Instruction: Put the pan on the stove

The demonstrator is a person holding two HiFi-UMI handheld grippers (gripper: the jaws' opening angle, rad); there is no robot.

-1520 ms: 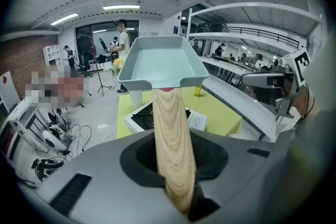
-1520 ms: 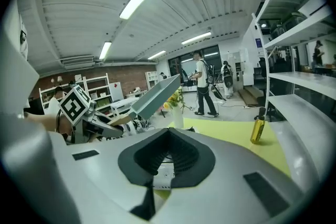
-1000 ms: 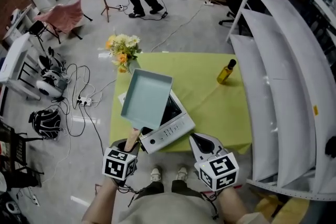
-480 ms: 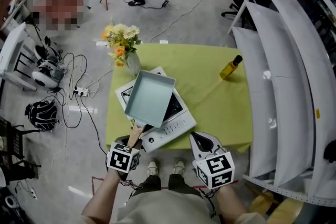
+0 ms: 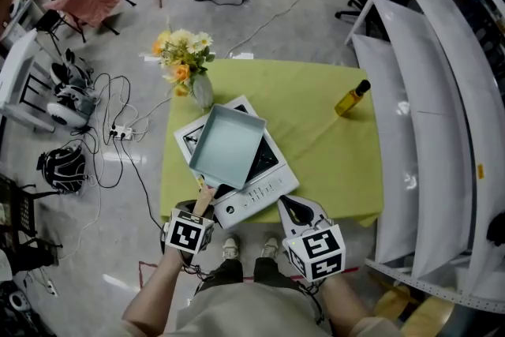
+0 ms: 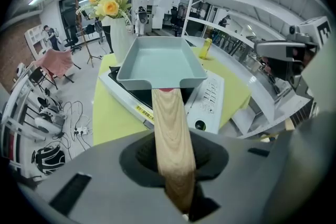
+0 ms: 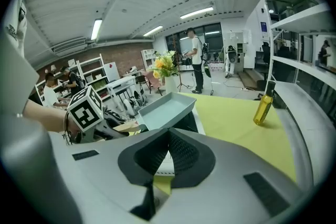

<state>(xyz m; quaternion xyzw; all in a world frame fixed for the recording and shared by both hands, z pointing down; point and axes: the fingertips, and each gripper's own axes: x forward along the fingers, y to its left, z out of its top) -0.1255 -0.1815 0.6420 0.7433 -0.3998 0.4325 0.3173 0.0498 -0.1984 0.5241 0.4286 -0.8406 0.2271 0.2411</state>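
Observation:
A square pale-teal pan (image 5: 227, 147) with a wooden handle (image 5: 204, 199) is held level over the black top of the white stove (image 5: 257, 191) on the green table. My left gripper (image 5: 200, 209) is shut on the handle (image 6: 170, 134), at the table's front left edge. I cannot tell whether the pan (image 6: 160, 59) touches the stove (image 6: 209, 101) or hangs just above it. My right gripper (image 5: 290, 207) is at the front edge, right of the stove, and holds nothing. Its jaws (image 7: 167, 150) are shut and point at the pan (image 7: 166, 109).
A vase of yellow and white flowers (image 5: 188, 69) stands just behind the stove at the table's back left corner. A bottle of oil (image 5: 352, 99) stands at the back right. White curved shelves (image 5: 418, 138) rise along the right side. Cables and bags (image 5: 75, 162) lie on the floor at left.
The pan has come down and shifted slightly right, from out over the stove's left edge to over its black top. The right gripper has stayed by the front edge.

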